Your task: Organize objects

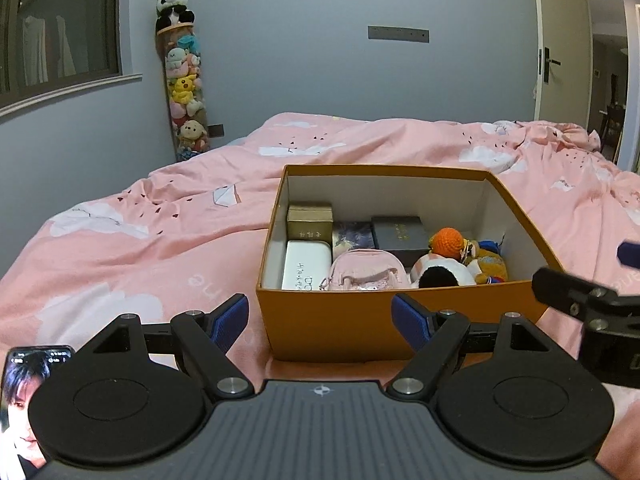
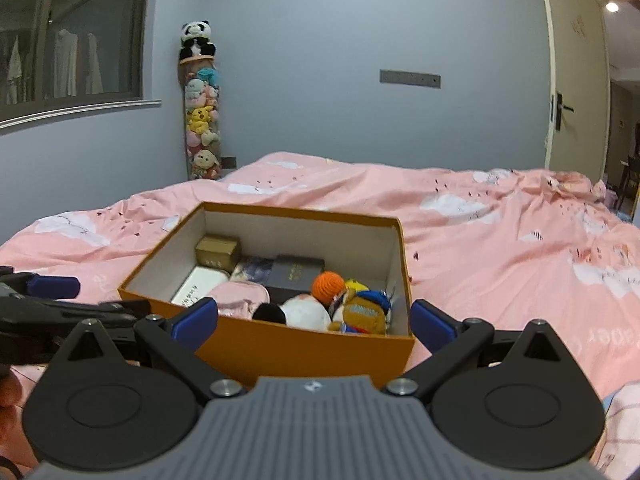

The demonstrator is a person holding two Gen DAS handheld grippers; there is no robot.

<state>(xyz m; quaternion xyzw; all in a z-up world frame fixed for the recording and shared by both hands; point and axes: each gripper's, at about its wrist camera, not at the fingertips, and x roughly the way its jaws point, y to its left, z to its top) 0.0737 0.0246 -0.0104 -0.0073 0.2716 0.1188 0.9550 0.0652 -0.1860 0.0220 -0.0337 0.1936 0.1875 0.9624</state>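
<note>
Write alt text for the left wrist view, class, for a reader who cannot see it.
An open orange box sits on a bed with a pink quilt, packed with small boxes, a pink pouch and soft toys. The left gripper hangs open and empty before it, and part of the right gripper shows at the right edge. A tube of plush toys stands against the far wall.

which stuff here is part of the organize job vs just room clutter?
Job:
- orange box
- gold box, white case, dark box, pink pouch, plush toys inside it
- left gripper and right gripper, both open, empty

Lying about:
- phone
- panda plush on toy tube
- pink duvet
</note>
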